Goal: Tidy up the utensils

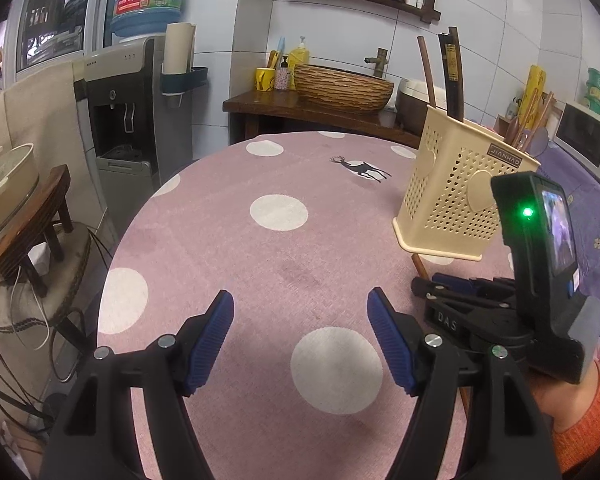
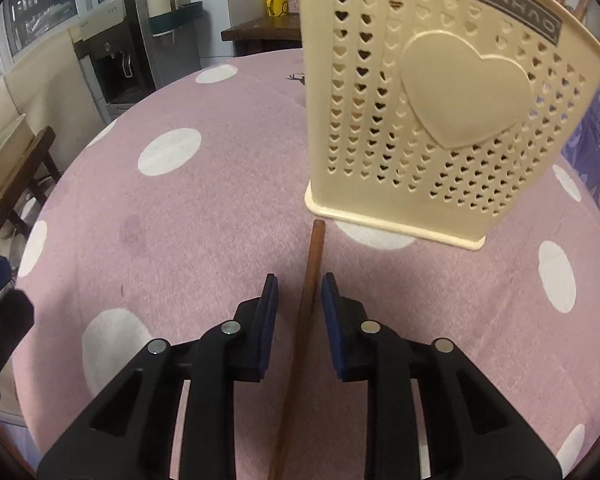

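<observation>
A round table [image 1: 284,272] under a pink cloth with white dots fills the middle of both views. Toward the right of the left wrist view, and filling the upper right of the right wrist view, a cream utensil holder [image 2: 432,104] pierced with heart-shaped holes stands upright on the cloth; dark wooden handles [image 1: 452,76] rise from its top in the left wrist view.

The left gripper [image 1: 300,340] occupies the lower centre of its own view, its blue pads spread wide over bare cloth, nothing between them.

The right gripper [image 2: 299,312] sits at lower centre of its view. Its jaws are narrowed around a brown wooden stick [image 2: 308,292] that lies on the cloth, a thin gap showing on each side, so the pads do not yet press it. The stick's far end lies just beside the holder's base.
</observation>
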The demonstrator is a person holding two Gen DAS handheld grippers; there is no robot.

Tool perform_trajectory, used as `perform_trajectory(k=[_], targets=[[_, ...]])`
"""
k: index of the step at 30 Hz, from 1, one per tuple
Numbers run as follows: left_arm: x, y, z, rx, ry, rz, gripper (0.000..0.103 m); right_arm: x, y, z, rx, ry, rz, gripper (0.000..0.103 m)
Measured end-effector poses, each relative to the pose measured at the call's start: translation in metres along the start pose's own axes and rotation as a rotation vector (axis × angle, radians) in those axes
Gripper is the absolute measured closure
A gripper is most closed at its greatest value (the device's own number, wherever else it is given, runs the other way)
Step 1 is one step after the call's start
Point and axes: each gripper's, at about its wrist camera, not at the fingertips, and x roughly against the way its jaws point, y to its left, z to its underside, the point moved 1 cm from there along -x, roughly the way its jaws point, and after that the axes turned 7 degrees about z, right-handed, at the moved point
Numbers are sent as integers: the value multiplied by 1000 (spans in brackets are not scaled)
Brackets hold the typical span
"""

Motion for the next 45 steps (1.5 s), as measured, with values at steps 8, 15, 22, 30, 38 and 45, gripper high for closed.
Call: perform_trajectory(k=[8, 15, 22, 30, 38, 45], targets=[[1, -1, 2, -1, 5, 4, 34, 0, 0, -2, -9, -9, -15, 95], [2, -8, 1, -14, 0, 12, 34, 40, -25, 10, -88, -79, -165, 95], [6, -20, -3, -21, -13, 35, 34, 136, -75, 20, -150, -274, -270, 95], [12, -54, -11, -70, -38, 83, 34, 207, -115, 38, -154, -445, -270, 95], [20, -66, -11, -93, -59, 86, 33, 233, -123, 28, -161, -500, -302, 95], [19, -55, -13, -53, -53, 83, 33, 288, -117, -51, -103, -653, -227, 95]])
